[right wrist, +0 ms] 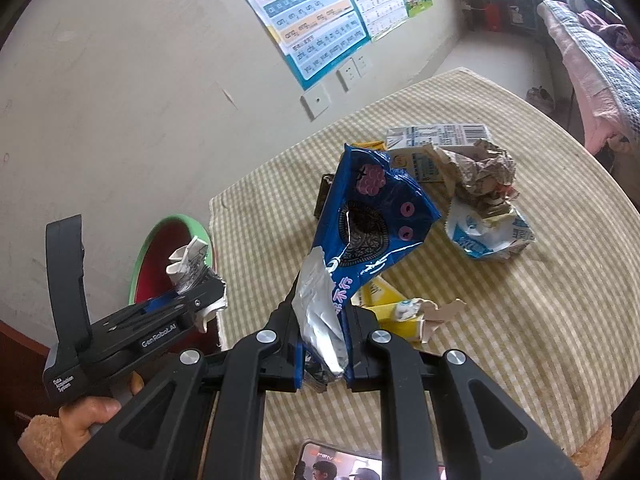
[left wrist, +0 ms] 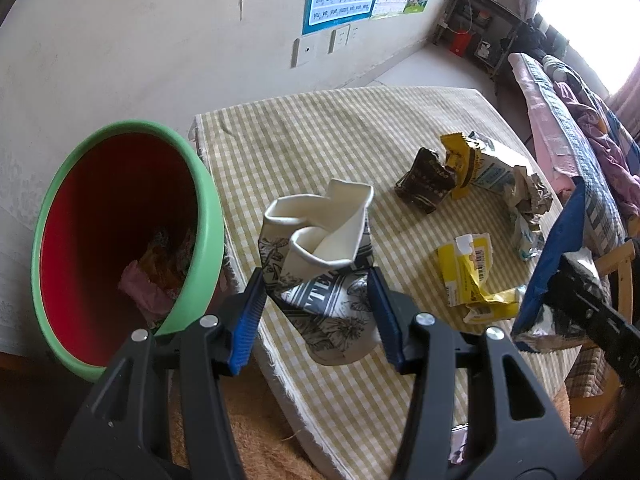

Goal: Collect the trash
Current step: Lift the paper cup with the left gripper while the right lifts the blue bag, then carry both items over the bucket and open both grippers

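My left gripper [left wrist: 318, 312] is shut on a crushed paper cup [left wrist: 324, 256] with black print, held over the table's left edge beside the green bin [left wrist: 208, 216] with a red inside and some trash in it. In the right wrist view the left gripper [right wrist: 200, 300] holds the cup [right wrist: 190, 264] in front of the bin [right wrist: 168, 228]. My right gripper [right wrist: 322, 344] is shut on a blue cookie wrapper [right wrist: 368, 216], lifted above the table; the wrapper also shows in the left wrist view [left wrist: 560, 248].
The checked tablecloth [left wrist: 320, 140] bears a brown packet [left wrist: 426, 182], yellow wrappers [left wrist: 468, 276], a milk carton [right wrist: 436, 136], crumpled paper [right wrist: 484, 176] and a blue-white pouch [right wrist: 488, 232]. A phone [right wrist: 340, 462] lies at the near edge. A bed [left wrist: 580, 120] stands right.
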